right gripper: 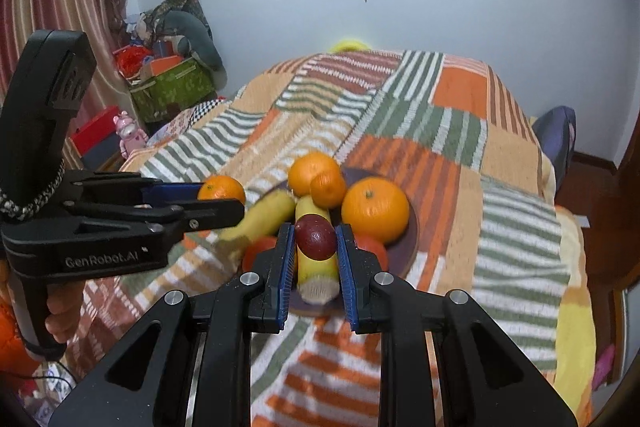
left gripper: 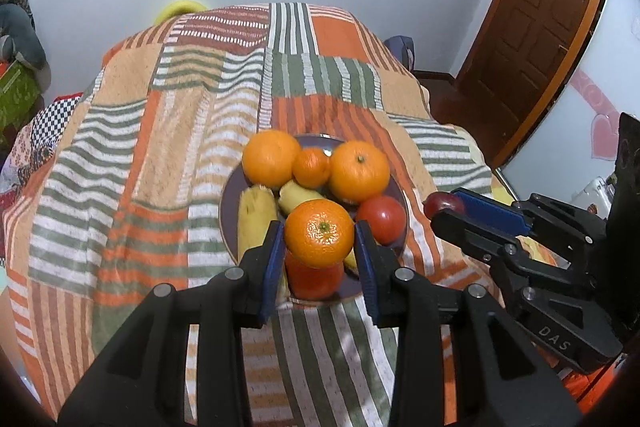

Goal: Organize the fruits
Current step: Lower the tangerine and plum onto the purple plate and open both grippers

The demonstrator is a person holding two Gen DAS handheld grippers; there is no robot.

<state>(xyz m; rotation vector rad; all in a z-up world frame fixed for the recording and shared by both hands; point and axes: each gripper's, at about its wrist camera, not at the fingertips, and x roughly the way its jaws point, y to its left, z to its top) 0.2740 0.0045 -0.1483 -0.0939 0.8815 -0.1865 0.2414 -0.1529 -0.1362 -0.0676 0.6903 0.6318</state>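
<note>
A dark purple plate (left gripper: pixel 228 203) (right gripper: pixel 408 247) sits on the patchwork cloth. It carries two big oranges (left gripper: pixel 271 157) (left gripper: pixel 359 171), a small mandarin (left gripper: pixel 311 167), two bananas (left gripper: pixel 256 215) and red tomatoes (left gripper: pixel 381 213). My left gripper (left gripper: pixel 319 231) (right gripper: pixel 222 197) is shut on a mandarin (left gripper: pixel 320 239) (right gripper: pixel 222 187), held above the plate's near side. My right gripper (right gripper: pixel 314 231) (left gripper: pixel 448 205) is shut on a dark red plum (right gripper: pixel 315 239) (left gripper: pixel 442 203), lifted over the plate's near edge. A second tomato (left gripper: pixel 314 277) is partly hidden under the held mandarin.
The striped patchwork cloth (left gripper: pixel 160 147) covers a bed-like surface that drops off at the sides. A green box of clutter (right gripper: pixel 172 89) stands at the far left, a wooden door (left gripper: pixel 540 27) at the right. A hand (right gripper: pixel 60 319) grips the left tool's handle.
</note>
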